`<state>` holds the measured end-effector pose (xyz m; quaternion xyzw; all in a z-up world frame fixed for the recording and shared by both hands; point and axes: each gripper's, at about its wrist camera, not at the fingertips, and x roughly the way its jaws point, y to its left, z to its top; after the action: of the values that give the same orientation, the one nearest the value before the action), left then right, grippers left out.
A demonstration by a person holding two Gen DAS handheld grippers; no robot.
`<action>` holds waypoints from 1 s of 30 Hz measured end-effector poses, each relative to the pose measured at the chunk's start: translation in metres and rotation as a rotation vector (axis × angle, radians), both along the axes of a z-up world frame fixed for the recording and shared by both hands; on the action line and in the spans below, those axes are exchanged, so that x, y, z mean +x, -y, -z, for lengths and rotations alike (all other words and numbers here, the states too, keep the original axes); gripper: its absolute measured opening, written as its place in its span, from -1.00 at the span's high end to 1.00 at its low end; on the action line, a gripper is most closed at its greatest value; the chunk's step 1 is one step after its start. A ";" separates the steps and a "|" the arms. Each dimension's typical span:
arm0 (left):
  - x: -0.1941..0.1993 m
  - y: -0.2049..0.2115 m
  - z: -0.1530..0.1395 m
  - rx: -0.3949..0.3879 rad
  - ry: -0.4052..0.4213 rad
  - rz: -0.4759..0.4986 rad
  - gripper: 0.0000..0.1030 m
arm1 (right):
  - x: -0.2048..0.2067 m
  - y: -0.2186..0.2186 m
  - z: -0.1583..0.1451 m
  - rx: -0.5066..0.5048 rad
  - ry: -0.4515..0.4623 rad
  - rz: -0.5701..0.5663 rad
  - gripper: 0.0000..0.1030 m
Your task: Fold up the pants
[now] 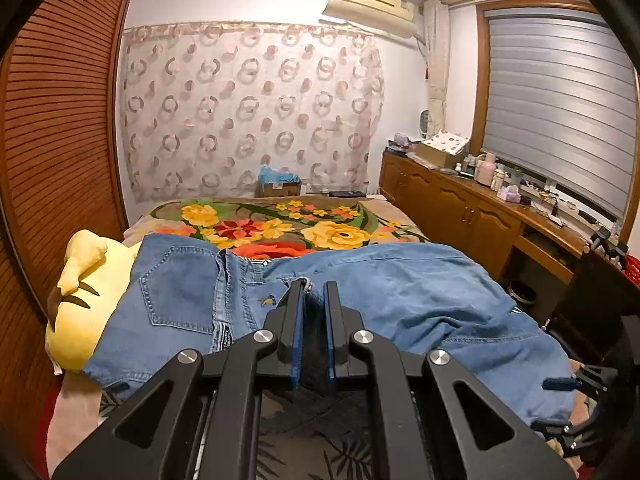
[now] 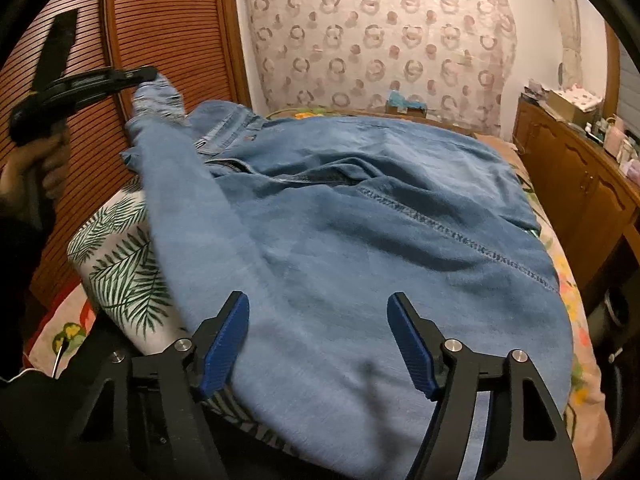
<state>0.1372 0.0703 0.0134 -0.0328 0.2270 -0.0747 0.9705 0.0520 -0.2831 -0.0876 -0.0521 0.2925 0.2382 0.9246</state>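
Your left gripper (image 2: 150,74), clamped on a hem of the blue denim pants (image 2: 360,220), lifts one leg across; your right gripper (image 2: 318,312), jaws apart, must next pinch the near fold.

At nine o'clock my way is closed by the brown slatted wooden wardrobe doors (image 2: 168,40), which stand hard against the bed with the floral blanket (image 1: 280,220). A yellow plush toy (image 1: 80,292) blocks the ten o'clock corner, tucked against the spread blue denim pants (image 2: 380,220). At two o'clock the long wooden bench (image 1: 460,196), crowded with bottles and boxes, lines the bed's side. Straight ahead at twelve, the blanket beyond the pants lies open up to the circle-patterned curtain (image 1: 252,108).
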 end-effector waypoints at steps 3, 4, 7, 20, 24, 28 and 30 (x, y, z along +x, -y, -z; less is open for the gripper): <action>0.011 0.001 0.003 0.007 -0.012 -0.010 0.80 | 0.000 0.002 0.004 -0.012 -0.011 -0.005 -0.37; 0.014 0.002 0.005 0.011 -0.016 -0.012 0.80 | -0.001 0.003 0.002 -0.010 -0.018 -0.006 -0.37; 0.025 0.003 0.009 0.022 -0.029 -0.025 0.80 | -0.007 0.008 -0.002 -0.008 -0.023 -0.007 -0.37; 0.054 0.002 0.020 0.008 -0.064 -0.036 0.80 | 0.001 0.014 0.007 -0.108 -0.071 0.055 -0.11; 0.059 0.003 0.025 0.002 -0.072 -0.034 0.80 | 0.002 0.025 0.016 -0.129 -0.099 0.094 0.11; 0.063 0.002 0.027 -0.007 -0.074 -0.024 0.80 | -0.001 0.034 0.013 -0.129 -0.103 0.128 0.48; 0.064 0.002 0.026 -0.008 -0.069 -0.013 0.80 | 0.000 0.042 0.007 -0.117 -0.087 0.150 0.65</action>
<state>0.2011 0.0681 -0.0123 -0.0406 0.2598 -0.0680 0.9624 0.0515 -0.3254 -0.0950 -0.0737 0.3488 0.1526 0.9217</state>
